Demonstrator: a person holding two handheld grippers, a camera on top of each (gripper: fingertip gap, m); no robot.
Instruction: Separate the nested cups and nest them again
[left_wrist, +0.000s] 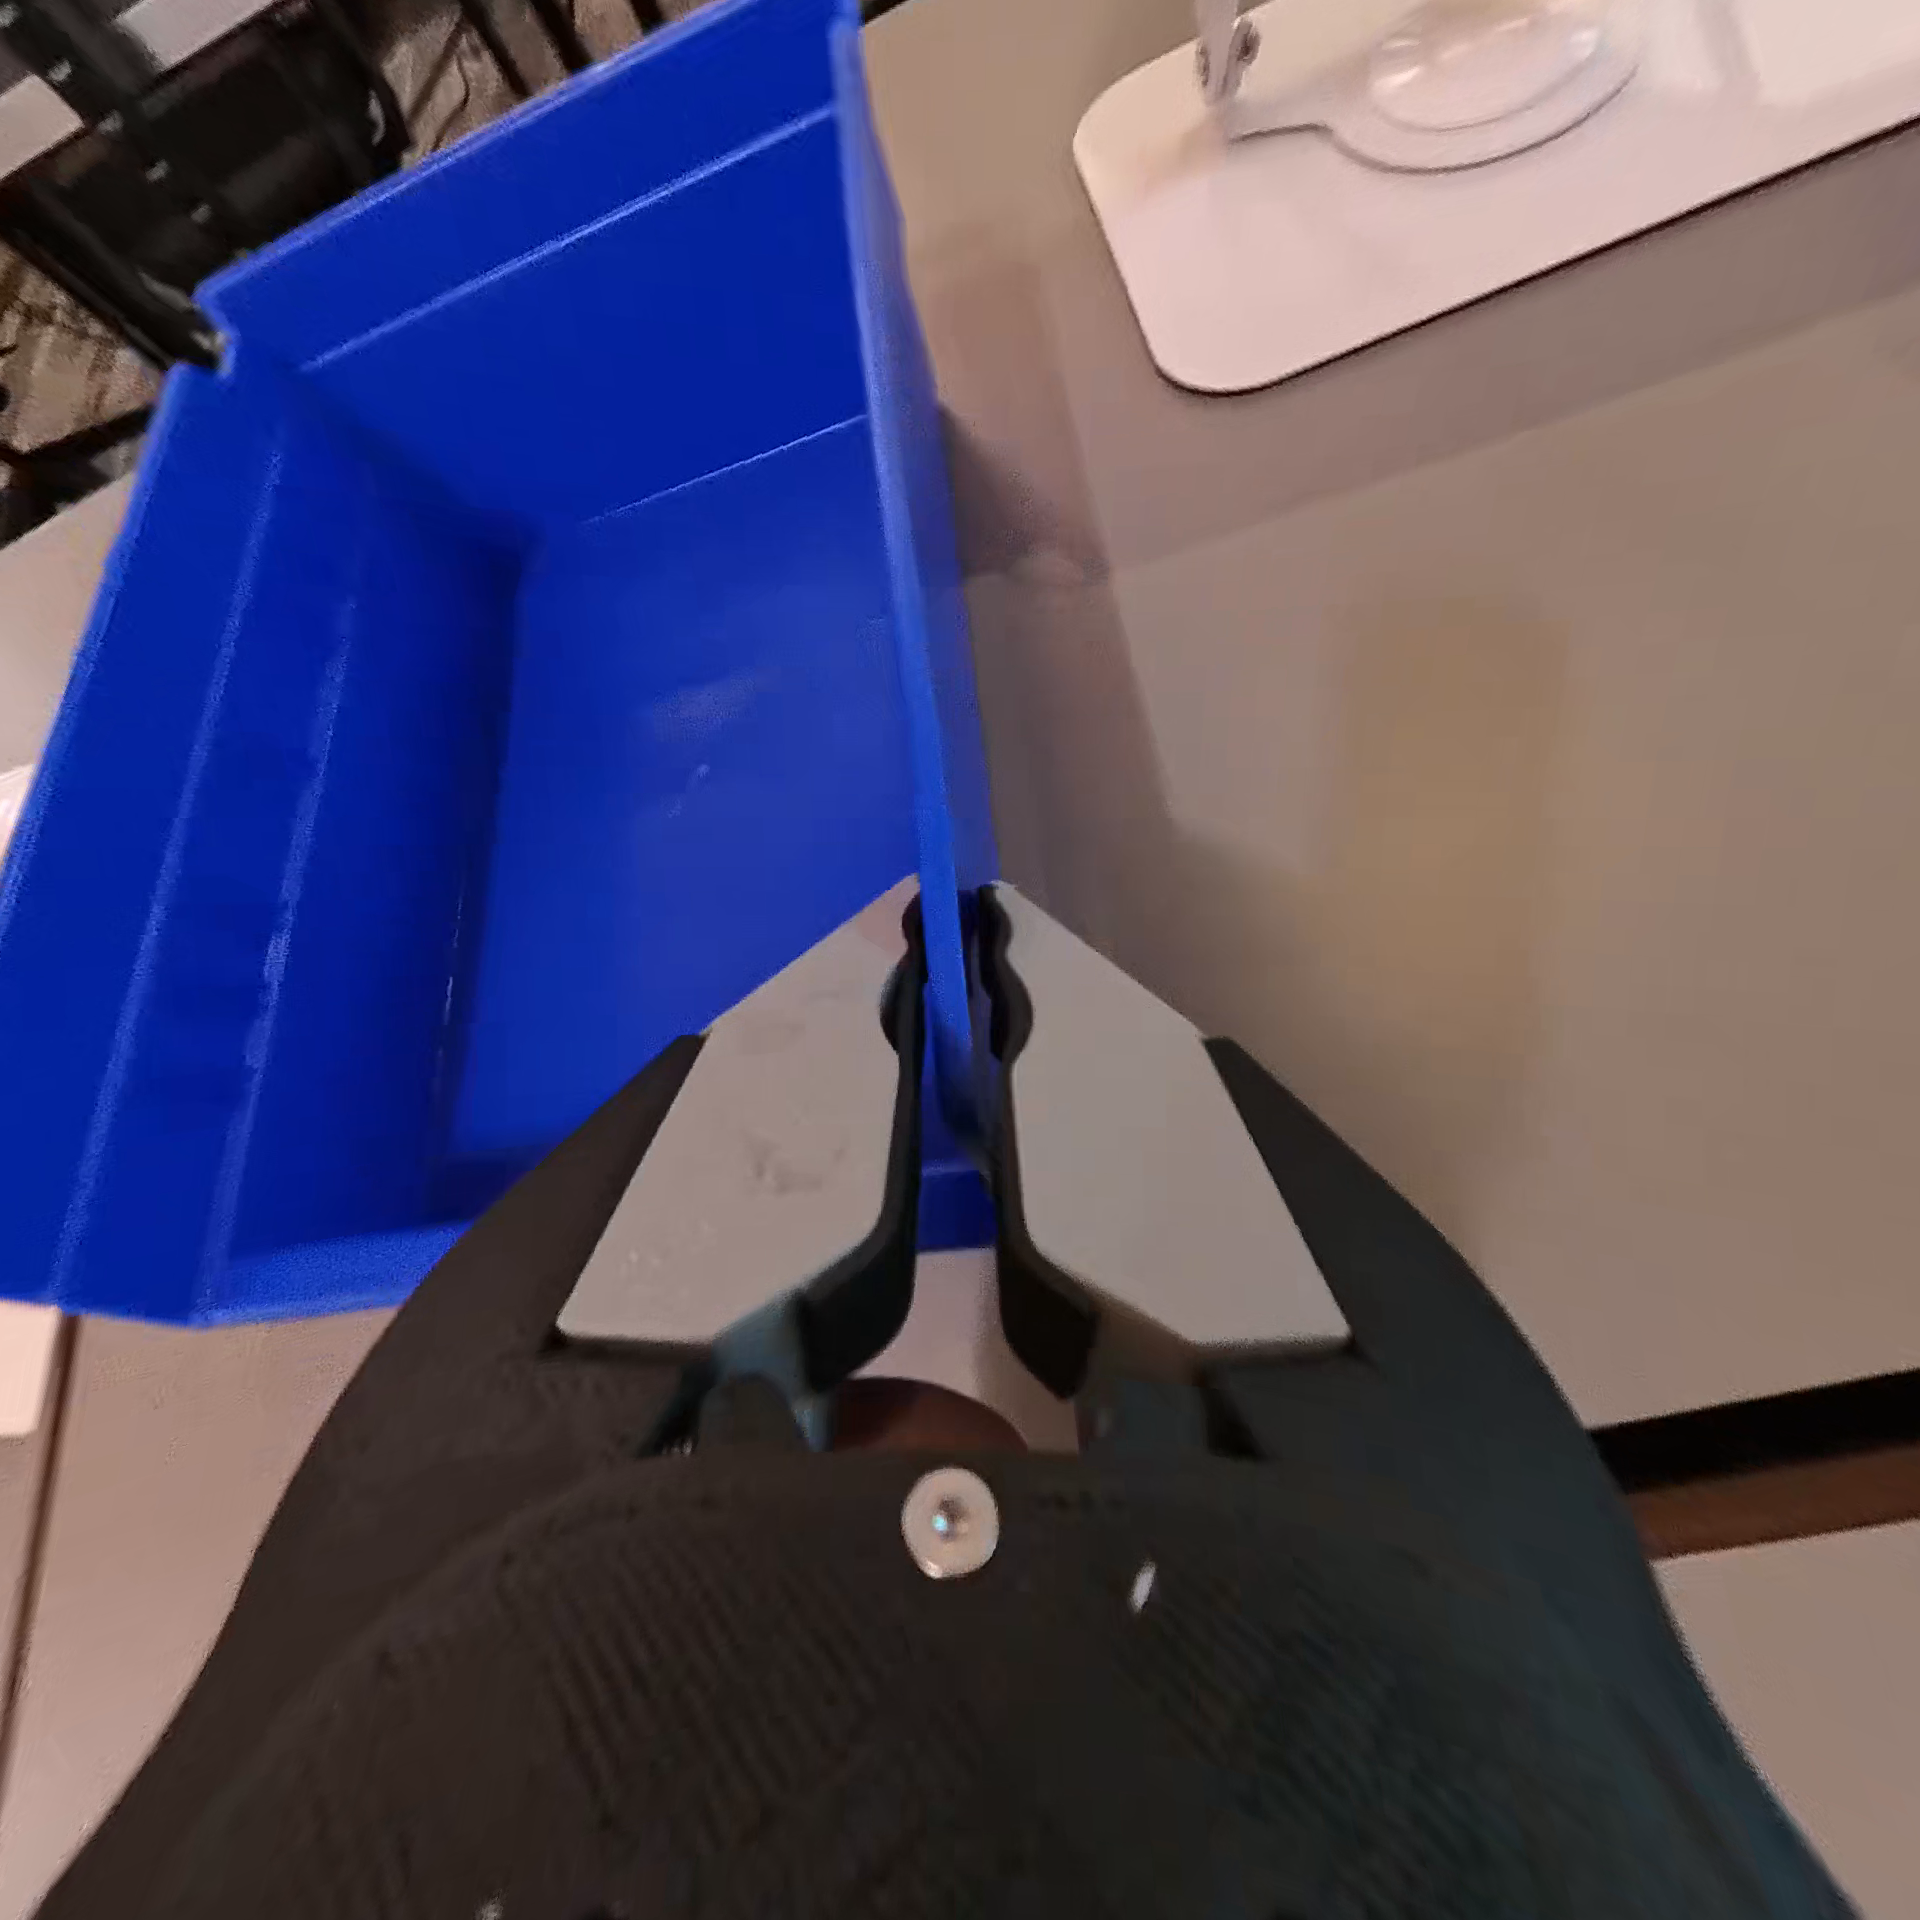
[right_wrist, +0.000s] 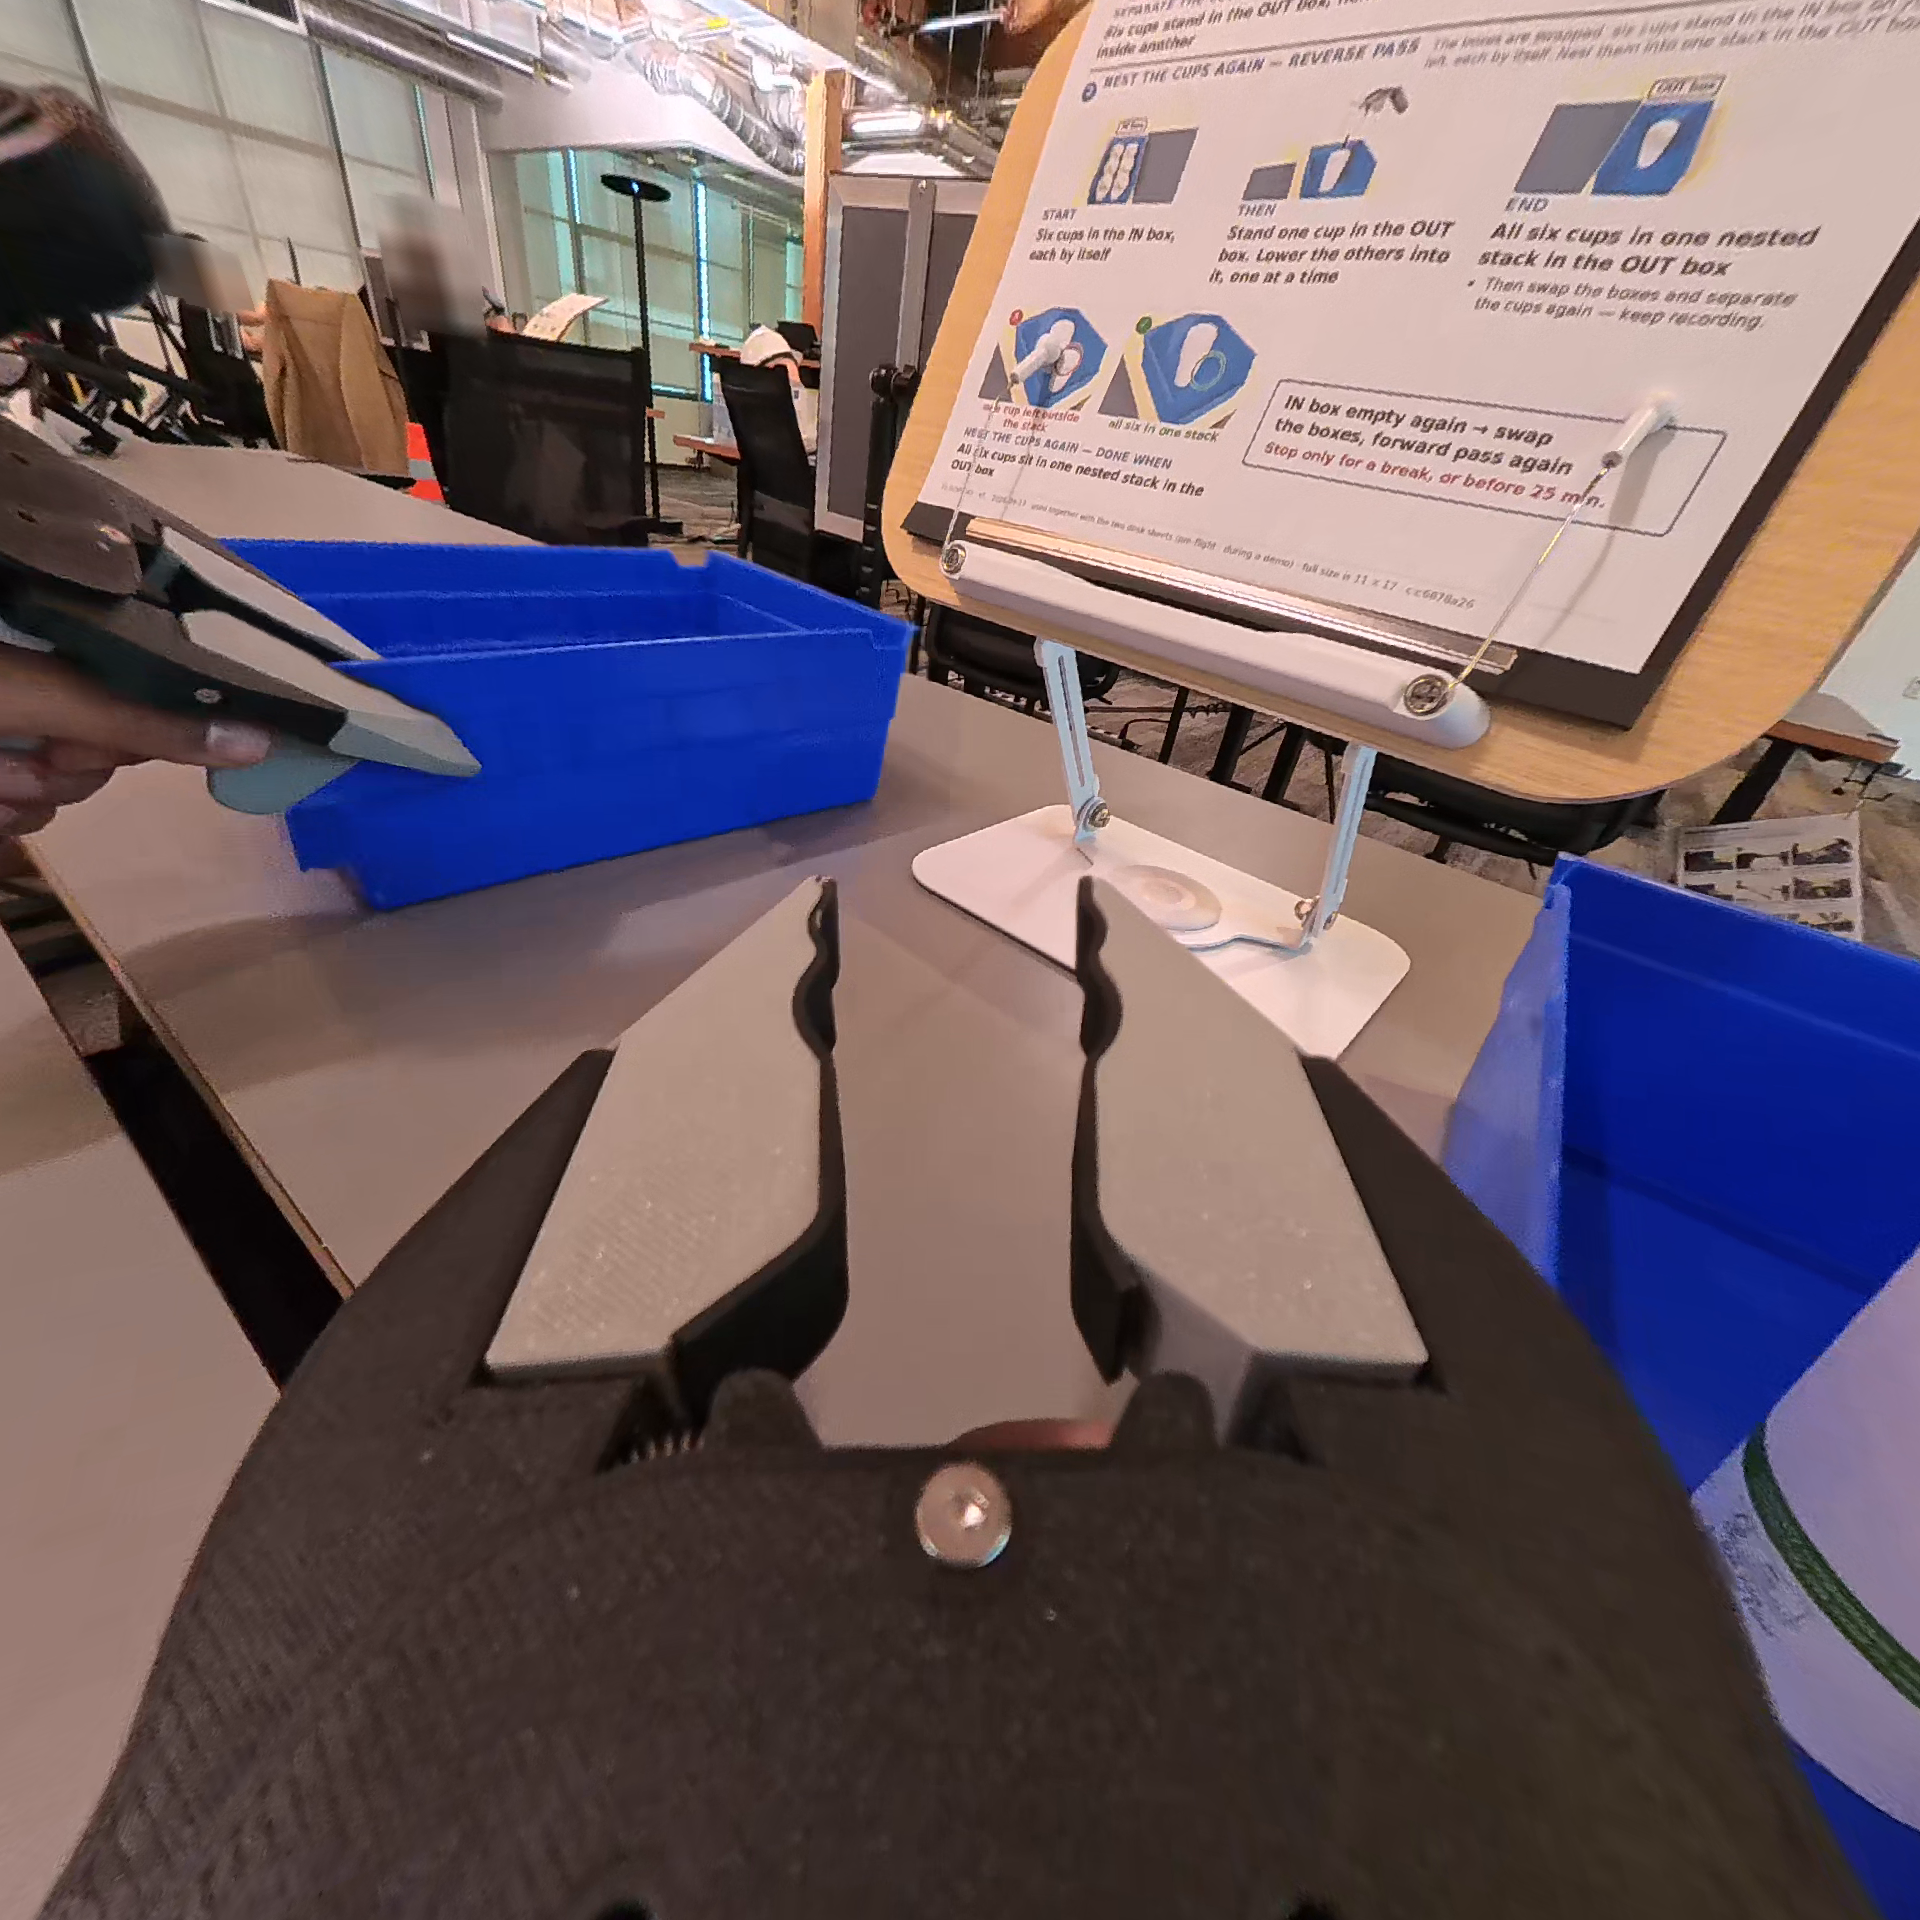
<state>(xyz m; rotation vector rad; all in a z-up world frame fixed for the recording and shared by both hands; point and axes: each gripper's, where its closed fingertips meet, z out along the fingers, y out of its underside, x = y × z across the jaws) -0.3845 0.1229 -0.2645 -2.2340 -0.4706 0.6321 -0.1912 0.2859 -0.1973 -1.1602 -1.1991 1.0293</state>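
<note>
My left gripper (left_wrist: 951, 914) is shut on the right-hand wall of an empty blue box (left_wrist: 582, 790); both pads press the thin wall near its front corner. In the right wrist view the same box (right_wrist: 623, 727) stands at the far left of the table, with the left gripper (right_wrist: 416, 743) clamped on its near end. My right gripper (right_wrist: 951, 904) is open and empty above the grey table (right_wrist: 468, 997). A second blue box (right_wrist: 1704, 1143) stands at the right edge, with a white cup with a green band (right_wrist: 1829, 1579) in front of it.
A stand with a white base (right_wrist: 1299, 966) holds an instruction sheet (right_wrist: 1455, 312) at the back of the table; the base also shows in the left wrist view (left_wrist: 1455, 229). The table's left edge (right_wrist: 208, 1122) drops to a dark gap. People and chairs are far behind. The grippers' ends are close to 25 cm from one another.
</note>
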